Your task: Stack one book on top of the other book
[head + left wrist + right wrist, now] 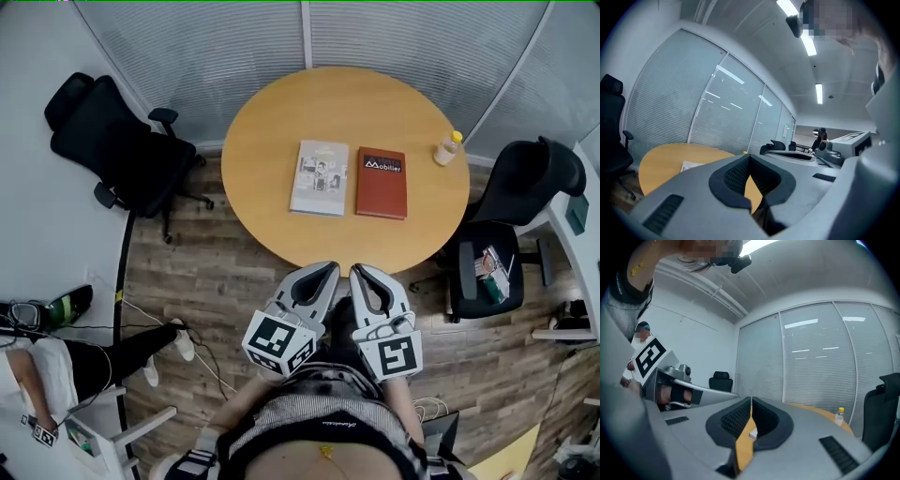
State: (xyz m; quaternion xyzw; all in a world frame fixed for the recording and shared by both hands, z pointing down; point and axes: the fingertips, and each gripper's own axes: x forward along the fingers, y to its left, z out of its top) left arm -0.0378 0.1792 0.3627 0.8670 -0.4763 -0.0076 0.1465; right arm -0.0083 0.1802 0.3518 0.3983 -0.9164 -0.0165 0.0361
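Head view has you standing at the near edge of a round wooden table [272, 122], with both grippers held out side by side in front of you. Your left gripper [324, 269] and your right gripper [364, 272] are near each other, tips pointing toward the table and reaching about to its near rim.

Your left gripper's jaws are pressed together, pad against pad, with nothing between them. Your right gripper's jaws are likewise closed tip to tip and empty. Through the slit below the right pads you can see only the tabletop and a sliver of a book lying beyond.

Neither book is held. The pale grey-white book [320, 177] lies flat near the middle of the table, and the red book [382, 183] lies flat just beside it on its right, a narrow gap between them. The two are not stacked. The red cover carries a dark band with the word "Mobilier".

A small bottle with a yellow cap [448, 148] stands upright near the table's right edge, apart from the red book.

A black office chair [108, 141] stands to the table's left on the wood-plank floor [206, 281]. Another black chair [511, 216] stands to the right, with some small items on its seat.
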